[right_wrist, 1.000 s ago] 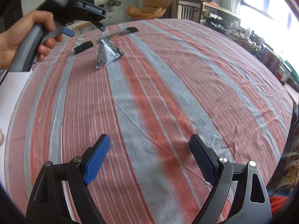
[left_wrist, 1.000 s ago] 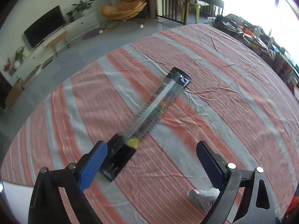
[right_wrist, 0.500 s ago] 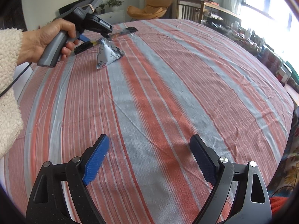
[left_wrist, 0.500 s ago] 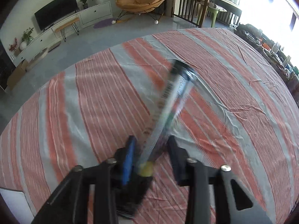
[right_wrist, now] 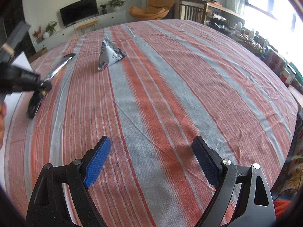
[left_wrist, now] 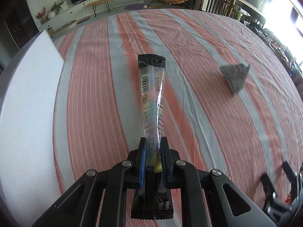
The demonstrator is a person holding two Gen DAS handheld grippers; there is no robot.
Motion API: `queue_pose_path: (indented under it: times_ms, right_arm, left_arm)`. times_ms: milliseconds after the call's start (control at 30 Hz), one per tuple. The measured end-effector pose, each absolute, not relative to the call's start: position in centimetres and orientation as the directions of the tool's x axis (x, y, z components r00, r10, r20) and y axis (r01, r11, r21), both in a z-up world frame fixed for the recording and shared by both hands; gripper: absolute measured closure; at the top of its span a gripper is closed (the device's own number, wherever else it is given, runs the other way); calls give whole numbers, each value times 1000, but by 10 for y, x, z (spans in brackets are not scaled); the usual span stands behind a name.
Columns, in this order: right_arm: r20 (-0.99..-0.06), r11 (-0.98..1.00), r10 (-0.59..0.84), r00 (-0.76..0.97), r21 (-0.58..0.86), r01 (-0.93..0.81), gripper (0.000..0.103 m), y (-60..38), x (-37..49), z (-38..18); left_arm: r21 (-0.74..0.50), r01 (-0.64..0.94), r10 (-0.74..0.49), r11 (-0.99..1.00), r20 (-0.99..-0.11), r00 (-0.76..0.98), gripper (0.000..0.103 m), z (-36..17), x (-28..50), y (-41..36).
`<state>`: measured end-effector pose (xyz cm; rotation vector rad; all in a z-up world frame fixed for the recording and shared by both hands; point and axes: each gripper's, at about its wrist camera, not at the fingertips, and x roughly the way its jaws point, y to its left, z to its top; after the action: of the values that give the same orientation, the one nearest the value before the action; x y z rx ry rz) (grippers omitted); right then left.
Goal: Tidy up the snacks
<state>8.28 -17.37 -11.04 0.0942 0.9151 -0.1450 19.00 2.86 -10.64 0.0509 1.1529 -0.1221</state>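
Note:
A long thin snack stick [left_wrist: 152, 98] in a clear wrapper with black ends juts forward from my left gripper [left_wrist: 153, 147], which is shut on it near its lower black end. The right wrist view shows the same stick [right_wrist: 56, 70] held off the cloth at the left by the blurred left gripper [right_wrist: 42, 88]. A white pyramid-shaped snack pack [right_wrist: 110, 56] stands on the striped tablecloth, to the right of the stick [left_wrist: 235, 74]. My right gripper [right_wrist: 151, 160] hovers open over bare cloth near the front edge, nothing between its fingers.
A white box or board [left_wrist: 26, 102] lies at the table's left edge. The red and grey striped cloth [right_wrist: 170, 94] covers the whole table. Cluttered items [right_wrist: 255, 43] line the far right side. A TV stand and an orange chair stand behind.
My left gripper went from wide open beside the stick to shut on it, then lifted it and carried it left towards the white box. The right gripper stayed still.

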Motion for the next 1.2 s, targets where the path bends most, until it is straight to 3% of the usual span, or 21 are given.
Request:
queue_pose_path:
  times_ms: [133, 167, 200, 267, 433, 1200]
  right_arm:
    - [-795, 986, -86, 601, 19, 166, 12, -174, 83, -110]
    - [-794, 986, -86, 601, 19, 166, 12, -174, 82, -110]
    - [-794, 986, -86, 602, 19, 166, 12, -174, 82, -110]
    - [-794, 986, -86, 602, 19, 166, 12, -174, 82, -110]
    - [-794, 986, -86, 602, 19, 165, 12, -174, 82, -110]
    - [-793, 986, -86, 603, 19, 166, 12, -173, 81, -111]
  left_arm:
    - [-45, 117, -90, 992, -902, 422, 84, -108, 130, 33]
    - [-37, 123, -88, 992, -895, 437, 73, -109, 122, 32]
    - [-42, 136, -99, 990, -889, 448, 53, -110, 116, 30]
    - [-31, 141, -94, 990, -878, 470, 25, -114, 109, 30]
    - [10, 113, -55, 994, -827, 560, 2, -125, 113, 36]
    - [1, 87, -50, 996, -812, 581, 0, -125, 116, 39]
